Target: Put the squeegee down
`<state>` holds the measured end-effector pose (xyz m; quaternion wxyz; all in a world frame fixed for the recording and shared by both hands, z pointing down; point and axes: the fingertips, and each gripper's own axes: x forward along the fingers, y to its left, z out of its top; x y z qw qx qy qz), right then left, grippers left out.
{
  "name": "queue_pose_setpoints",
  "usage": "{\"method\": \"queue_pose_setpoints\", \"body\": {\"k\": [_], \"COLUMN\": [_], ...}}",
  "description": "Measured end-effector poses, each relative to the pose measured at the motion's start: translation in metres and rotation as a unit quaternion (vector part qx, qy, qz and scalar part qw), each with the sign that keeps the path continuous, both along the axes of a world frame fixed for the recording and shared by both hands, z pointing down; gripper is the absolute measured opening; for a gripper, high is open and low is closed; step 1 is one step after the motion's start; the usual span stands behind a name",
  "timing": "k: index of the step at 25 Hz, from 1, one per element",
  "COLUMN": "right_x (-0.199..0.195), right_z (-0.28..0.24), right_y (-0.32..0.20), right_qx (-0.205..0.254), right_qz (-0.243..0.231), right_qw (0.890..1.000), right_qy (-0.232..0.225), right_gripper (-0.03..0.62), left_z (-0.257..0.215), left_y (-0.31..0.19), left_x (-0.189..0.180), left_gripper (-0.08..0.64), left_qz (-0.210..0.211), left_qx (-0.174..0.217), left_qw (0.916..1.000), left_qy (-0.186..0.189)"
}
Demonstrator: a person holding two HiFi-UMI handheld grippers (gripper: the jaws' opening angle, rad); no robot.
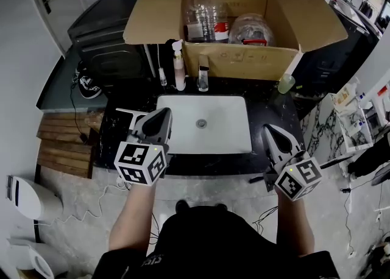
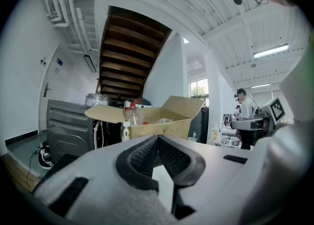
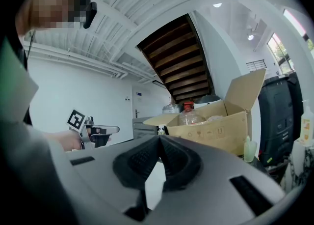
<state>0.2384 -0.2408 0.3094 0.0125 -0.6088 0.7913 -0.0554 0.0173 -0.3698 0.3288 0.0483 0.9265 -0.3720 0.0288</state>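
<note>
Staircase shows in gripper views only.

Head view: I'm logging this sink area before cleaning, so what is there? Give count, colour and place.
Cardboard box: one, brown, flaps open, behind the sink.
Large plastic bottle: one, clear with a red cap, upright in the box.
Sink: one, white, set in the middle of the counter.
Counter: one, black, around the sink.
Faucet: one, metal, behind the sink.
Spray bottle: one, white and pinkish, left of the faucet.
Cup: one, pale green, right rear of the counter.
Wooden slats: several, brown, on the floor at left.
Left gripper: one, grey, shut and empty, over the sink's left edge.
Right gripper: one, grey, shut and empty, right of the sink.
</note>
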Motion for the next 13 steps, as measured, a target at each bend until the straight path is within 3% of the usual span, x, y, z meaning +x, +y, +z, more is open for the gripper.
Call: {"method": "queue_pose_setpoints", "body": {"k": [13], "right_x": [-0.001], "right_z": [-0.014], "right_y": [-0.022], "right_qx": [0.012], "right_qz": [-0.010], "right_qw": [0.999], "right_qy": [0.034], "right_gripper": [0.002], "left_z": [0.003], "left_y": [-0.012], "left_x": [0.019], "left_gripper": [0.010], "left_qz": [0.016], "left_qx": [0.014], "left_qw": [0.9996], "left_qy": [-0.020]}}
